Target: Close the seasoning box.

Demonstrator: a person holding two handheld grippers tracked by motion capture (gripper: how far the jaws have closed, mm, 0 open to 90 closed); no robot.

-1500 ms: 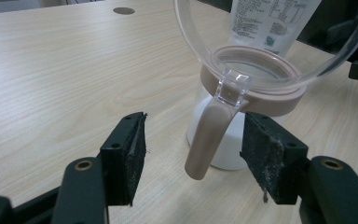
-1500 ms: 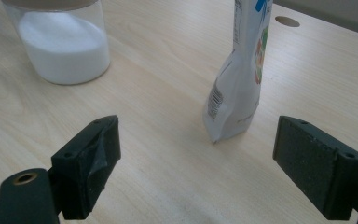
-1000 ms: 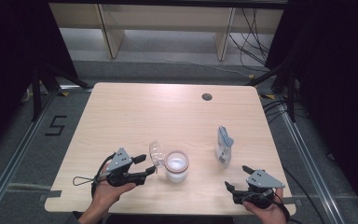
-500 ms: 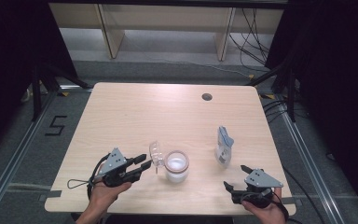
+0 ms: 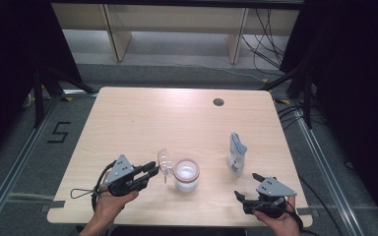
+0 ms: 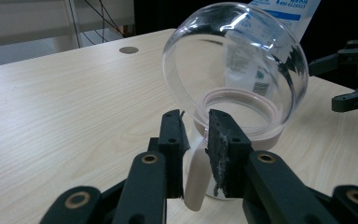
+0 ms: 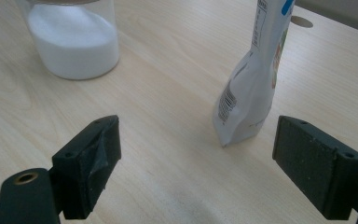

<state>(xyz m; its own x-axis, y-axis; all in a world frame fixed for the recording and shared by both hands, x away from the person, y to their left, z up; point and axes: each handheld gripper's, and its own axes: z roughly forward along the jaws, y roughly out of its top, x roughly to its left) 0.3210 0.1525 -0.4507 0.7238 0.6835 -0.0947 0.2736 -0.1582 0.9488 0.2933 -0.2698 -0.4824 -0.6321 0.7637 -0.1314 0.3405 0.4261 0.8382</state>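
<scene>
On the table (image 5: 128, 123), the jar (image 5: 186, 175) of white powder stood with its clear lid (image 6: 235, 60) hinged open, the pouch (image 5: 236, 152) to its right, the left gripper (image 6: 195, 140) nearly closed around its pale tab, and the right gripper (image 7: 196, 165) wide open nearby.

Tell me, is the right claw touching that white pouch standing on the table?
Apart. In the right gripper view the right claw is wide open, and bare table shows between both jaws and the pouch.

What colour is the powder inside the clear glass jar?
White; the powder in the clear glass jar shows best in the right gripper view.
</scene>
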